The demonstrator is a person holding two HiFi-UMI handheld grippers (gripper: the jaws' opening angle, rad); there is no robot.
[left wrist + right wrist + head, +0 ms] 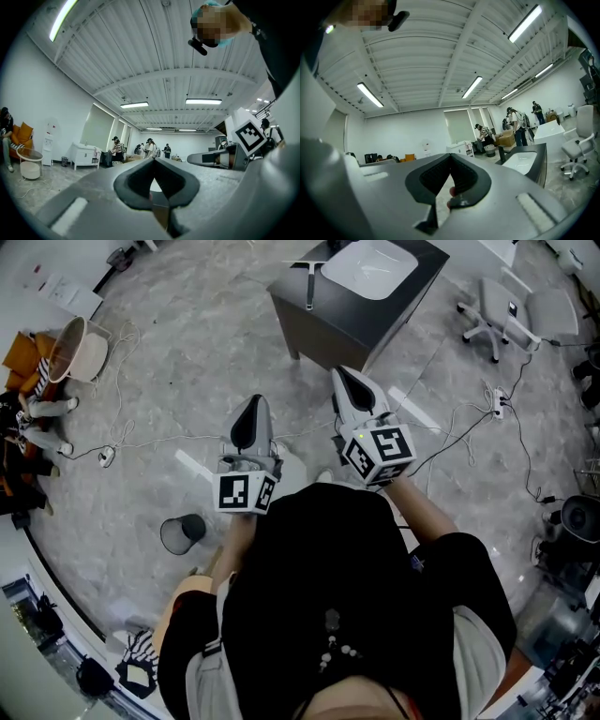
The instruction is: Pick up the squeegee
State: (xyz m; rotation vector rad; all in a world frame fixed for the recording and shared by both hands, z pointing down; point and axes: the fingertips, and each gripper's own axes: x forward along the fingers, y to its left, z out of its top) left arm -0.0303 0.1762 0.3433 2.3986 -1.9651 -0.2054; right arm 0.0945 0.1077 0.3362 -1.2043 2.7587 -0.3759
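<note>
The squeegee (pixel 309 282) lies on top of a dark cabinet (pixel 323 320), beside its white sink (pixel 370 266), at the far side of the head view. Both grippers are held level in front of the person, well short of the cabinet. The left gripper (pixel 253 401) has its jaws together with nothing between them, and the right gripper (pixel 339 373), which is nearer the cabinet, is the same. In the right gripper view the gripper (pixel 451 157) points past the cabinet (pixel 536 161) at the right. In the left gripper view the gripper (pixel 152 161) faces the open room.
A black waste bin (pixel 183 532) stands on the floor at the person's left. Cables (pixel 122 442) and a power strip (pixel 497 401) trail across the marbled floor. A white office chair (pixel 502 310) is right of the cabinet. A round basket (pixel 80 348) and a seated person are at far left.
</note>
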